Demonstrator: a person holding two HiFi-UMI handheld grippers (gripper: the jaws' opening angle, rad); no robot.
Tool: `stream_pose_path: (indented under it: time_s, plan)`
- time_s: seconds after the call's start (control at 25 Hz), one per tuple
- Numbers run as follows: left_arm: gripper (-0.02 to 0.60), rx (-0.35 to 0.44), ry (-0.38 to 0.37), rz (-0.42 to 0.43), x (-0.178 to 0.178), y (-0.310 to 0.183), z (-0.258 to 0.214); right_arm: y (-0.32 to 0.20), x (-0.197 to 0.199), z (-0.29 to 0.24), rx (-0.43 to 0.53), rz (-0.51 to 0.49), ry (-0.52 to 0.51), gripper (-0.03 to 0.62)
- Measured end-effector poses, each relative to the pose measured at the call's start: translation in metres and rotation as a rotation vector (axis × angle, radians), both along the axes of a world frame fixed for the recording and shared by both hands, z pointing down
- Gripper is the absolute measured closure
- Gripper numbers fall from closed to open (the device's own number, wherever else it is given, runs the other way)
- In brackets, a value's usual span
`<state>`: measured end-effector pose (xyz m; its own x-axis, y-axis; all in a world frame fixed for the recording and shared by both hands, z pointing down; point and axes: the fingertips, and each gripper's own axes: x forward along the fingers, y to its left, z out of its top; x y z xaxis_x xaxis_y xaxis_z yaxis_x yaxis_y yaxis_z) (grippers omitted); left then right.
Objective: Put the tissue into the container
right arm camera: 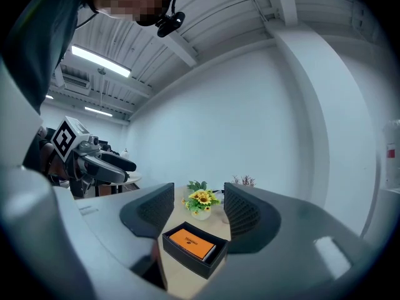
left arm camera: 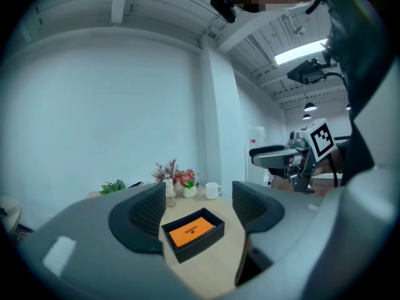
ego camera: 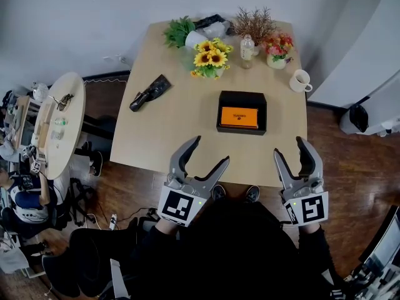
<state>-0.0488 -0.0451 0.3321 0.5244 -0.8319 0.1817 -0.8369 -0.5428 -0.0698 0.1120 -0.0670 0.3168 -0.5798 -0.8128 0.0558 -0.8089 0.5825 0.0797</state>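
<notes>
A black open container (ego camera: 262, 112) sits on the wooden table (ego camera: 169, 136), right of centre, with an orange tissue pack (ego camera: 239, 117) lying flat inside it. Both grippers hover at the table's near edge, short of the box. My left gripper (ego camera: 211, 150) is open and empty, angled toward the box. My right gripper (ego camera: 289, 146) is also open and empty, with its jaws closer together. In the left gripper view the container (left arm camera: 212, 233) shows between the jaws, well ahead of them. It lies ahead in the right gripper view too, container (right arm camera: 215, 261) with the pack (right arm camera: 192, 244) inside.
A sunflower vase (ego camera: 210, 60), a small bottle (ego camera: 247, 47), a pink flower pot (ego camera: 278, 50), green leaves (ego camera: 180, 31) and a dried bouquet (ego camera: 255, 22) line the far edge. A white mug (ego camera: 300, 80) stands at the right, a dark object (ego camera: 150, 92) at the left. A round side table (ego camera: 59, 124) stands beyond the left edge.
</notes>
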Motion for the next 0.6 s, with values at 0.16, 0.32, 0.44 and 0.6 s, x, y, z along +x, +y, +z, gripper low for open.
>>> stream_pose_path:
  time_s: [0.16, 0.32, 0.44, 0.6]
  plan:
    - [0.261, -0.002, -0.003, 0.001, -0.0009, -0.0014, -0.0001, -0.0011, -0.0009, 0.0, -0.002, 0.002, -0.002, 0.349]
    - [0.261, -0.001, -0.004, 0.003, -0.0013, -0.0005, 0.002, 0.0011, -0.0028, 0.0014, 0.002, -0.001, -0.002, 0.359]
    - [0.261, -0.001, -0.002, 0.004, -0.0016, -0.0009, 0.0016, 0.0008, -0.0038, 0.0014, 0.003, -0.003, 0.004, 0.359]
    - [0.261, -0.006, -0.001, 0.001, -0.0015, -0.0017, 0.0006, -0.001, -0.0047, -0.0007, 0.013, -0.004, 0.015, 0.359]
